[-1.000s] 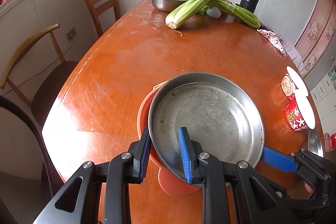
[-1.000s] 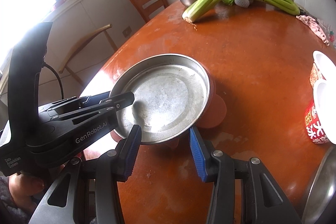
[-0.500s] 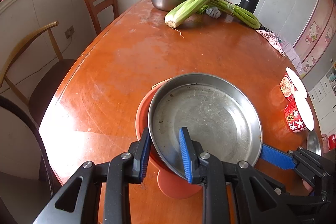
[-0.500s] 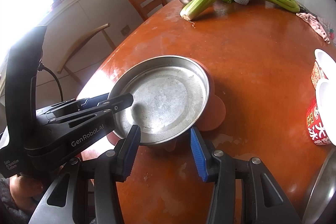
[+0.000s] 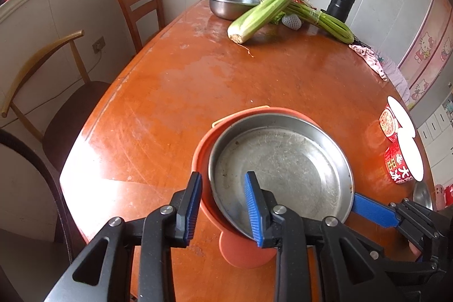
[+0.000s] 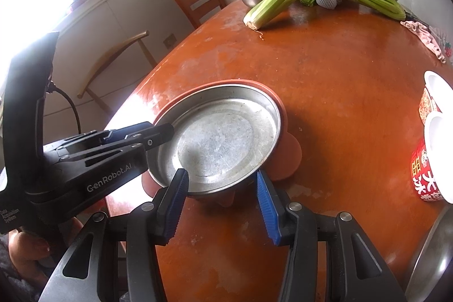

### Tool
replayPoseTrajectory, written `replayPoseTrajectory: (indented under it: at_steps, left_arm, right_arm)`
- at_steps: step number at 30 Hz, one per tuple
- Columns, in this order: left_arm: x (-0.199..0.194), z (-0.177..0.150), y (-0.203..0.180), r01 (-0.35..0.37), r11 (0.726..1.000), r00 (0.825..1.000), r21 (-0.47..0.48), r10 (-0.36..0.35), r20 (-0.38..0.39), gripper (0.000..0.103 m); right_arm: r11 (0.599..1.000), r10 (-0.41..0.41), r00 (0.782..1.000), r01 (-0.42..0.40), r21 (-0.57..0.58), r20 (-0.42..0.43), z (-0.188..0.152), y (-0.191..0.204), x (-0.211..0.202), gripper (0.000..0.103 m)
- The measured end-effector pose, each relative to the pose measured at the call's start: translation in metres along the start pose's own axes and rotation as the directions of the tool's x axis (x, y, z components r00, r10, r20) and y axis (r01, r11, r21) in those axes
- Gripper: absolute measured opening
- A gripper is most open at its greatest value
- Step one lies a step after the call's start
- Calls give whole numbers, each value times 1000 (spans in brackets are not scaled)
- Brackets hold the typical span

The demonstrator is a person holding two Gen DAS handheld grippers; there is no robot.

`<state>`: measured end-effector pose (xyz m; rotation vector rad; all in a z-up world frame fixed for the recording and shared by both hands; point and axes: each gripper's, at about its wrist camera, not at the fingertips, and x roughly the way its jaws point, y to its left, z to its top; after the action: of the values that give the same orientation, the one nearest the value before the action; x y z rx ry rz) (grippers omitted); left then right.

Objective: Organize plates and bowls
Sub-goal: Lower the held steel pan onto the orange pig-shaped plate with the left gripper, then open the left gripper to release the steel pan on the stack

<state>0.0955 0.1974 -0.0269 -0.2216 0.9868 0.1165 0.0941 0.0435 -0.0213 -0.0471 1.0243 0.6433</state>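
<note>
A round steel plate [image 5: 283, 163] lies inside an orange plastic bowl [image 5: 203, 157] on the red-brown table; both also show in the right wrist view, the plate [image 6: 220, 137] and the bowl's rim [image 6: 280, 109]. My left gripper [image 5: 222, 207] is open, its jaws astride the near rims of plate and bowl with a gap on each side. My right gripper [image 6: 220, 204] is open just short of the plate's edge, touching nothing. Another steel plate's rim [image 6: 433, 254] shows at the lower right.
Celery bunches [image 5: 263, 10], a steel bowl [image 5: 229, 2] and a black flask [image 5: 341, 2] stand at the table's far end. Two instant noodle cups [image 6: 430, 160] sit at the right edge. Two chairs [image 5: 138, 4] stand along the left side.
The left gripper's jaws have opened off the plate rim, and the plate has settled lower and more centred in the orange bowl. The right gripper has stayed open and edged closer.
</note>
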Motion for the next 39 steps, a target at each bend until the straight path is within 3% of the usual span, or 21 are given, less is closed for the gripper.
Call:
replayPoseTrajectory:
  at_steps: [12, 19, 39]
  left_arm:
    - [1, -1, 22, 73, 992, 997, -101, -76, -25, 52]
    - [19, -3, 12, 73, 993, 994, -92, -80, -69, 52]
    - [32, 13, 2, 68, 996, 996, -62, -71, -49, 53]
  right_arm:
    - [995, 14, 1000, -16, 101, 19, 2, -25, -9, 57]
    - [991, 28, 1000, -27, 134, -8, 3, -28, -1, 57]
    - [993, -10, 1000, 11, 120, -9, 6, -33, 9, 59]
